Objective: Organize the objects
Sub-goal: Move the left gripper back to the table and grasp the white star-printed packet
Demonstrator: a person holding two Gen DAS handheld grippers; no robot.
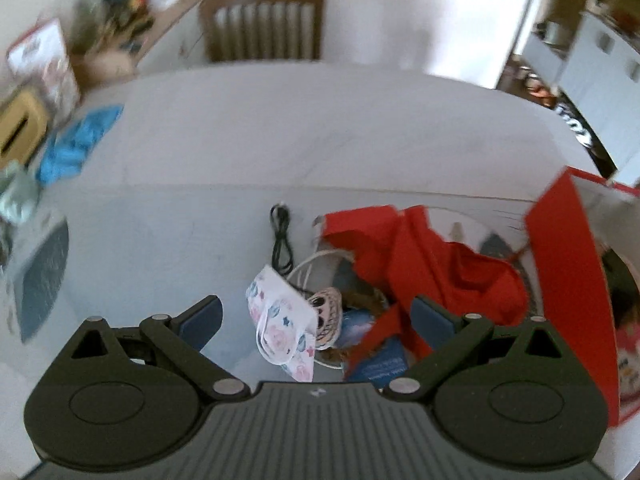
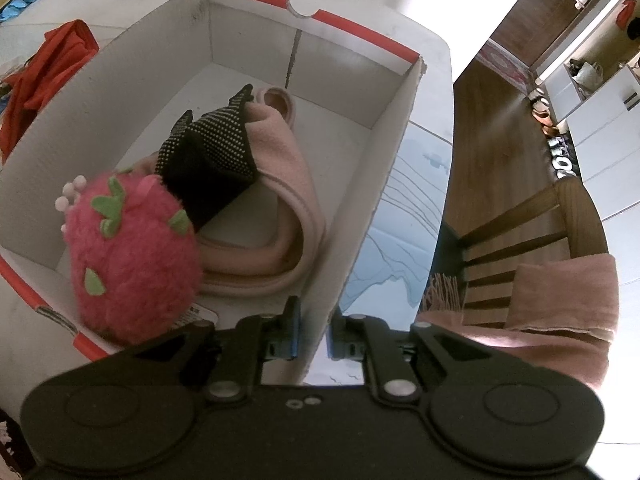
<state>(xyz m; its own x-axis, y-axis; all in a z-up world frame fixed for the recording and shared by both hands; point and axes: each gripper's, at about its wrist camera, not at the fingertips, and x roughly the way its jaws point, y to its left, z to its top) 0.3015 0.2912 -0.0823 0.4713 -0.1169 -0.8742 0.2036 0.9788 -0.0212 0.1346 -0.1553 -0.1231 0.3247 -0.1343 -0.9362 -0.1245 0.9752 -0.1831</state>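
In the left wrist view my left gripper (image 1: 316,316) is open and empty above a pile on the white table (image 1: 320,128): a patterned face mask (image 1: 280,320), a red cloth (image 1: 440,264), a black cable (image 1: 280,240) and a blue booklet (image 1: 380,360). In the right wrist view my right gripper (image 2: 314,336) is shut on the near wall of a white and red cardboard box (image 2: 360,208). The box holds a pink strawberry plush (image 2: 128,256), a black dotted glove (image 2: 212,156) and a folded pink cloth (image 2: 280,208).
A blue cloth (image 1: 76,144), a tissue box (image 1: 20,128) and clutter sit at the table's left. A wooden chair (image 1: 264,24) stands behind the table. The box's red side (image 1: 572,280) rises at the right. Another chair with a pink blanket (image 2: 560,292) stands right of the box.
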